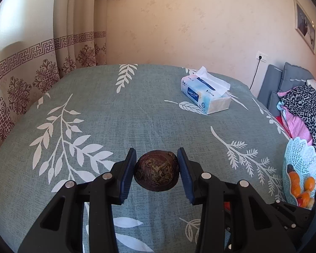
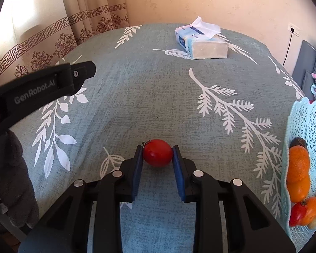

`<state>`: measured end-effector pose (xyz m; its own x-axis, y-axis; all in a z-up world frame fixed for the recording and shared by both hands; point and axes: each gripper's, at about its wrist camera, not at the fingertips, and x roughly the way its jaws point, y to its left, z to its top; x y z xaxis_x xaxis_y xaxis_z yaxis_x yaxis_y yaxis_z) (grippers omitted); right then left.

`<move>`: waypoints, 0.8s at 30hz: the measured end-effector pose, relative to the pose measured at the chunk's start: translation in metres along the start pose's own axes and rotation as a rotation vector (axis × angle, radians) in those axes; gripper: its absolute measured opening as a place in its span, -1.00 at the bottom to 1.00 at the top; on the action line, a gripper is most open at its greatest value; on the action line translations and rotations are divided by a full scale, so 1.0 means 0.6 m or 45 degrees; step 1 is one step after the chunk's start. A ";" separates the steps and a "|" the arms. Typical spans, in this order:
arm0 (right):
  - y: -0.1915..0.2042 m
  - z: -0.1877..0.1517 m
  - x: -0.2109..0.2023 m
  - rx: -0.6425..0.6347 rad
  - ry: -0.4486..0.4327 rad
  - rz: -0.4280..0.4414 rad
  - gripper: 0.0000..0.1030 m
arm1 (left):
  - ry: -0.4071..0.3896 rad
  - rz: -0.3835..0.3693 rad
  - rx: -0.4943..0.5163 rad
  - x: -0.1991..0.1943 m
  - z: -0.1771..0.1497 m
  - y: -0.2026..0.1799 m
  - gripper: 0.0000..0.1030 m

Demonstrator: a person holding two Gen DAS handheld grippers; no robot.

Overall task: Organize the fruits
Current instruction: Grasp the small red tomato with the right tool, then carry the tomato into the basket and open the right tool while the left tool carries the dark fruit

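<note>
Our left gripper pinches a dark brown, round, wrinkly fruit between its blue pads. We cannot tell if the fruit is lifted or resting on the tabletop with its green cloth and white leaves. Our right gripper squeezes a small, smooth red tomato from both sides, low over the same cloth. We hold each one by its middle so it cannot roll away. On the right stands a light blue plastic basket with little holes. Oranges and another red tomato already sit inside it, so we think both fruits go there next. A blue and white tissue pack lies far back, out of our way.
</note>
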<state>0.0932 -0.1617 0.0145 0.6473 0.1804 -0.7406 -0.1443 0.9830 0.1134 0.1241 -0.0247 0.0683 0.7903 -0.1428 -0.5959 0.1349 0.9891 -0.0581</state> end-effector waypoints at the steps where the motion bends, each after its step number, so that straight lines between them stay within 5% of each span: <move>1: -0.002 0.000 -0.005 0.006 -0.007 0.000 -0.44 | -0.007 0.004 0.008 -0.002 0.000 -0.002 -0.21; 24: -0.072 -0.019 -0.137 0.143 -0.194 -0.076 -0.44 | -0.064 -0.065 0.145 -0.046 -0.020 -0.074 -0.21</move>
<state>0.0377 -0.2196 0.0627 0.7591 0.1164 -0.6405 -0.0234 0.9881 0.1518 0.0890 -0.0645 0.0778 0.8092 -0.1976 -0.5533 0.2407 0.9706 0.0053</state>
